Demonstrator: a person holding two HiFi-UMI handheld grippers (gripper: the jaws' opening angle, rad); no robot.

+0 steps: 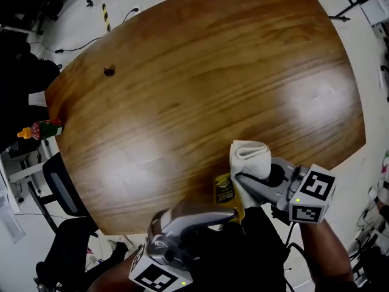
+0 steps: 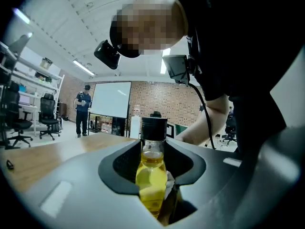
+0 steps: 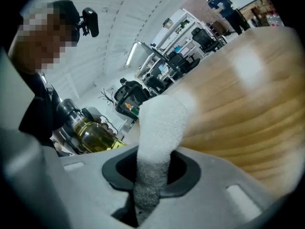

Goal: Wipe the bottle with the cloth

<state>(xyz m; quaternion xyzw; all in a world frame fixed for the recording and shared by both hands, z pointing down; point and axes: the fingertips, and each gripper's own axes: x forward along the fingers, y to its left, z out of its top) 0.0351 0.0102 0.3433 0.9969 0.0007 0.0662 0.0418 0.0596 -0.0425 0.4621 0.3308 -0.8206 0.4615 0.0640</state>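
Item: bottle (image 2: pixel 152 173), clear glass, yellow liquid, black cap, yellow label. Location: clamped at its body between the jaws of the left gripper (image 2: pixel 155 194), neck and cap standing clear above the pads; in the head view it sits at the near edge of the table (image 1: pixel 213 72), close to the person's body, with only the label side of the bottle (image 1: pixel 225 190) showing. Item: cloth (image 3: pixel 159 137), white, bunched. Location: pinched between the jaws of the right gripper (image 3: pixel 150 187), a thick fold rising out past the tips; in the head view the cloth (image 1: pixel 249 157) stands just to the right of the bottle, and a white corner shows behind the bottle's lower body in the left gripper view; actual contact cannot be confirmed. Left gripper (image 1: pixel 230 215): low in the head view, marker cube nearest the camera, jaws reaching to the right toward the bottle, roughly level. Right gripper (image 1: pixel 243 184): opposite, marker cube at the right, jaws pointing left toward the bottle and tipped slightly down; forearm (image 1: pixel 328 254) enters from the lower right. From the right gripper view the bottle (image 3: pixel 90 133) appears left of the cloth, tilted. Other: red sauce bottle (image 1: pixel 42 129) beyond the table's left edge; office chair (image 1: pixel 61 187) below it.
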